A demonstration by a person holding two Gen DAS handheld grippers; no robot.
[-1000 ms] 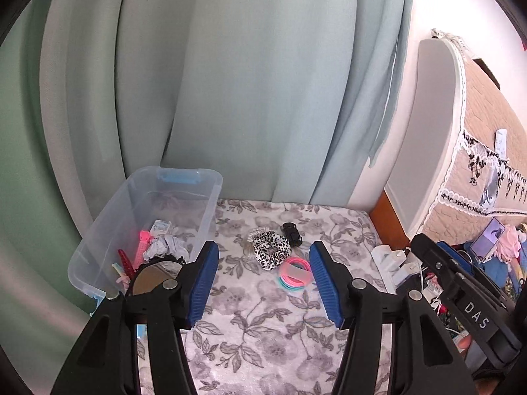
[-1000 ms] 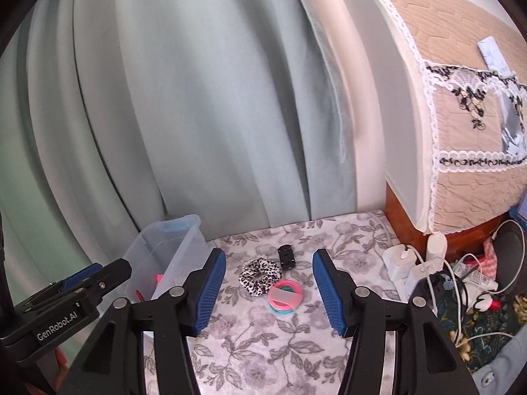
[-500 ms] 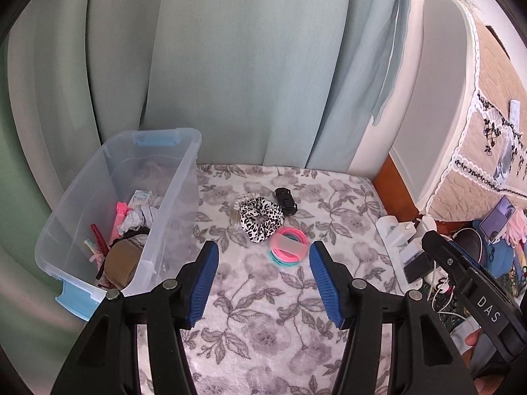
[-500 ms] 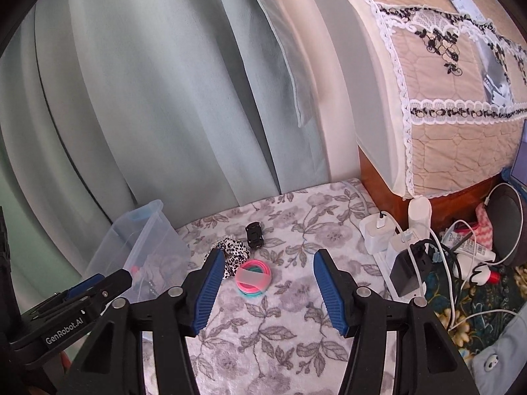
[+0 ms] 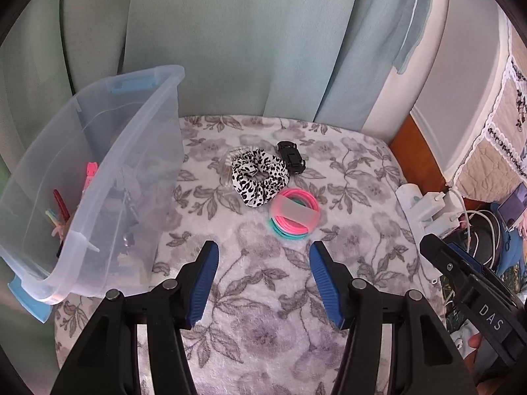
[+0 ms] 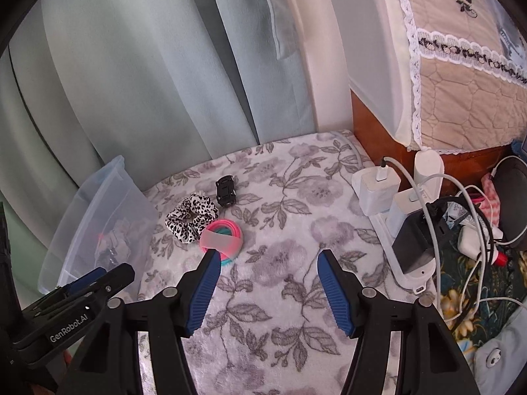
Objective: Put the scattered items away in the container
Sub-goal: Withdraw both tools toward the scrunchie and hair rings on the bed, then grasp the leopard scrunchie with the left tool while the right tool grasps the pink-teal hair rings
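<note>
handling: we reckon the scrunchie (image 5: 259, 176) is soft and light, so pinch a fold of its puffy rim; the hair ties (image 5: 294, 214) look thin and springy, best taken by the paper band across them; the black clip (image 5: 291, 157) seems hard and small
looks: black-and-white spotted scrunchie, pink and teal ties, glossy clip
where: all close together on the flowery blanket (image 5: 250, 322), just right of the clear bin (image 5: 98, 177)
tools: our left gripper (image 5: 262, 283) is apart and empty; our right gripper (image 6: 268, 291) has just been opening, nothing between its jaws
</note>
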